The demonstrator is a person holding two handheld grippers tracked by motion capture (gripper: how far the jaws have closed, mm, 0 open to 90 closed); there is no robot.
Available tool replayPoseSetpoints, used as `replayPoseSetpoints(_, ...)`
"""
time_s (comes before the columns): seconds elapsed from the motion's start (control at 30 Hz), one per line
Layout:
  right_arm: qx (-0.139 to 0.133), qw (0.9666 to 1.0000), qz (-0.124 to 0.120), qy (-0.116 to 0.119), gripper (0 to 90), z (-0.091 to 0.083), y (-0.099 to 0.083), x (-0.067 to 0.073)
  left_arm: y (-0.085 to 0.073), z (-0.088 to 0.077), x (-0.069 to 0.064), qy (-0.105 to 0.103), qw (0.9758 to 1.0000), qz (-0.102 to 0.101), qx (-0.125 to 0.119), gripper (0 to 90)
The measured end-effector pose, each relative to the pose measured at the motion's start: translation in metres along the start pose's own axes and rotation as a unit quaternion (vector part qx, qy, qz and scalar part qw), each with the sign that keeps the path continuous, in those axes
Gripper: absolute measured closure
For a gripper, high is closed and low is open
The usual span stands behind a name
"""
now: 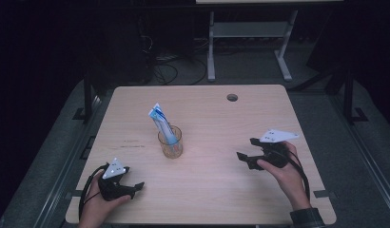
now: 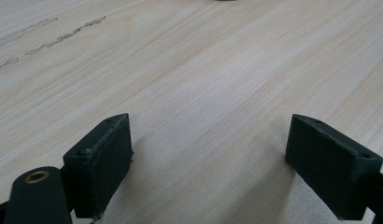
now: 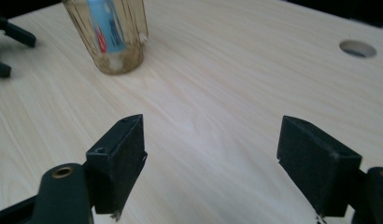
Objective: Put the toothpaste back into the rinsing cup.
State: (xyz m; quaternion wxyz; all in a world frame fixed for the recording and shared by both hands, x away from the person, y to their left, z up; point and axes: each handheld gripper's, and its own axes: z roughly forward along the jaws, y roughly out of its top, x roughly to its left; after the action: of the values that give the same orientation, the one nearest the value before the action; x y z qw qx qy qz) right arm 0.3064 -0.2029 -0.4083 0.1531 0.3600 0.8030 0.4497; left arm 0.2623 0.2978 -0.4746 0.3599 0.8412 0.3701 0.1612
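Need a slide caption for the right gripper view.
Open right hand-held gripper faces a glass holding a toothpaste tube on the wooden table.

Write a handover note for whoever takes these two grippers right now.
Left gripper: open, empty, low over the near left of the table.
Right gripper: open, empty, at the right side, jaws pointing toward the glass.
Glass stands upright mid-table; the blue and white tube stands in it, leaning, its top sticking out.
Done: tube is in the glass.
Left: cannot tell from here; neither gripper touches anything.

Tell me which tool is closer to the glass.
The left tool, low at the table's near-left edge; the right tool sits farther from the glass.
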Motion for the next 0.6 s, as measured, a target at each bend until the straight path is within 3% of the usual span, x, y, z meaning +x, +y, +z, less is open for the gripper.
replayPoseSetpoints(0.3,0.041,0.9982,0.022,-0.039,19.7,-0.016,-0.051,-0.011,0.0,0.0,0.0,0.0,1.0,0.001,0.0,13.7)
replayPoseSetpoints(0.5,0.048,0.9955,0.041,-0.071,18.4,-0.036,-0.08,-0.013,0.0,0.0,0.0,0.0,1.0,0.002,0.0,13.6)
replayPoseSetpoints(0.6,0.057,0.9945,0.04,-0.078,17.2,-0.041,-0.09,-0.013,0.0,0.0,0.0,0.0,1.0,0.002,0.001,13.5)
